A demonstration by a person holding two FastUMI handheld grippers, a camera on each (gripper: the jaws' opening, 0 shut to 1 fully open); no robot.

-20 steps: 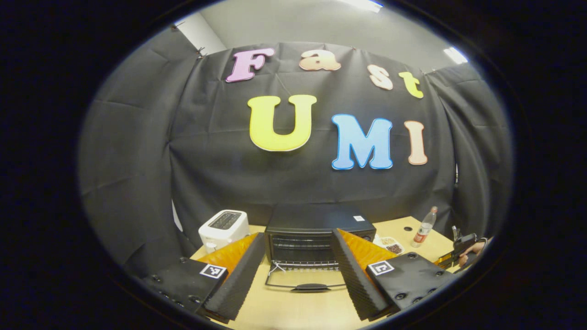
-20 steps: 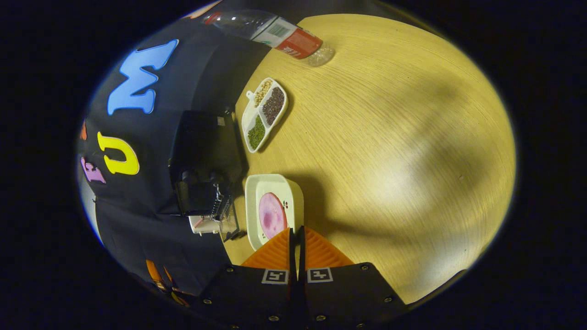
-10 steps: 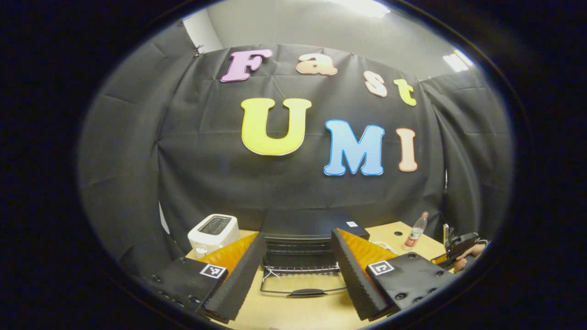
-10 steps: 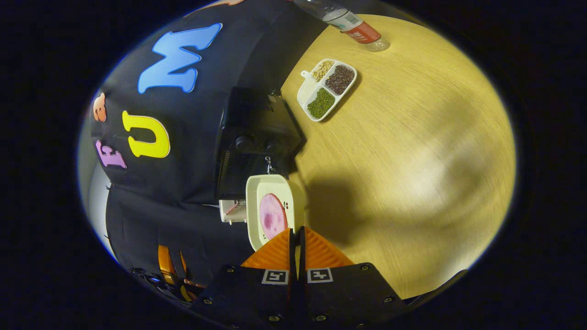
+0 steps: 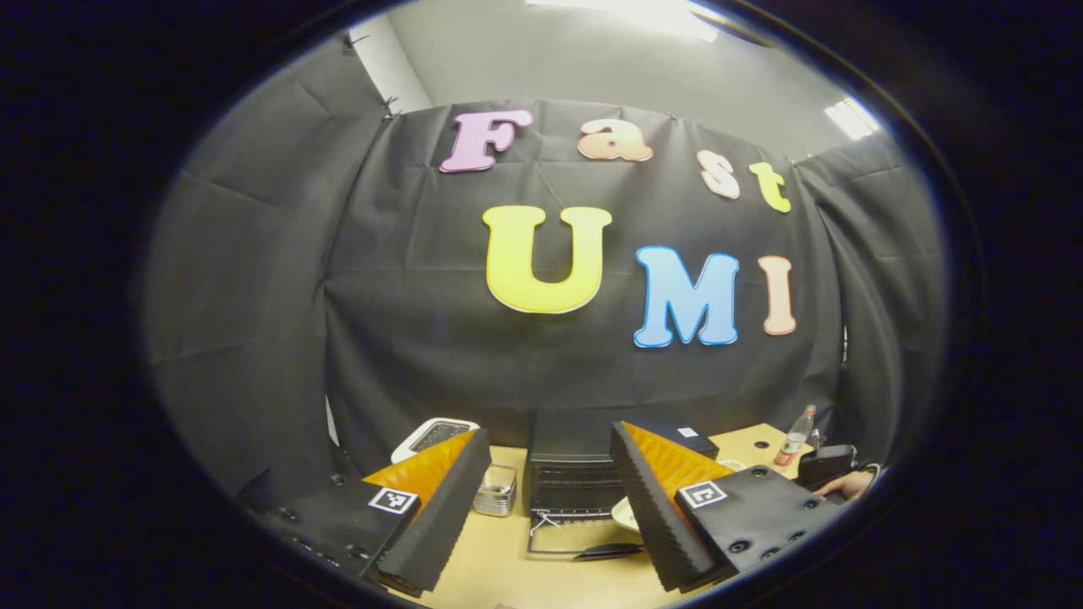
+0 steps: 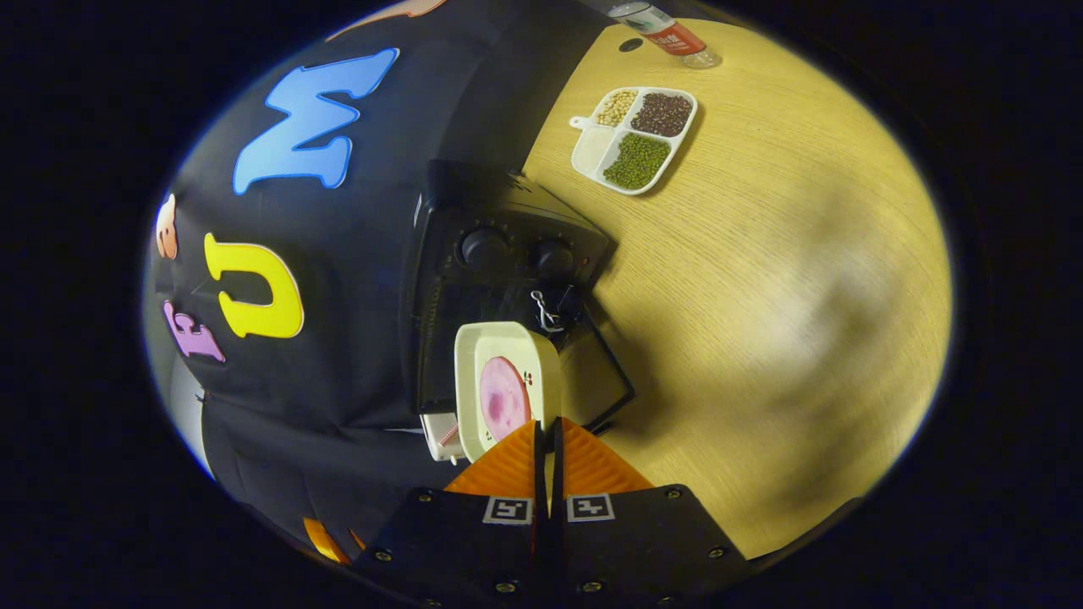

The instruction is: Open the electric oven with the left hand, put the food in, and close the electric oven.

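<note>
At the back edge of the bench, the oven (image 5: 584, 474) stands with its door (image 5: 575, 537) dropped flat. The right tool (image 6: 546, 440), fingers pinched on the rim of the plate (image 6: 506, 385) with its pink slice of food (image 6: 503, 397), has swung from beside the oven to just over the open door, so loading looks close. The left tool (image 5: 550, 499) has pulled back, fingers wide apart and holding nothing.

Each tool has a black body studded with round screws. The left tool (image 5: 541, 495) has ribbed fingers; the right tool (image 6: 546, 448) carries square black-and-white markers at 6 o'clock.
</note>
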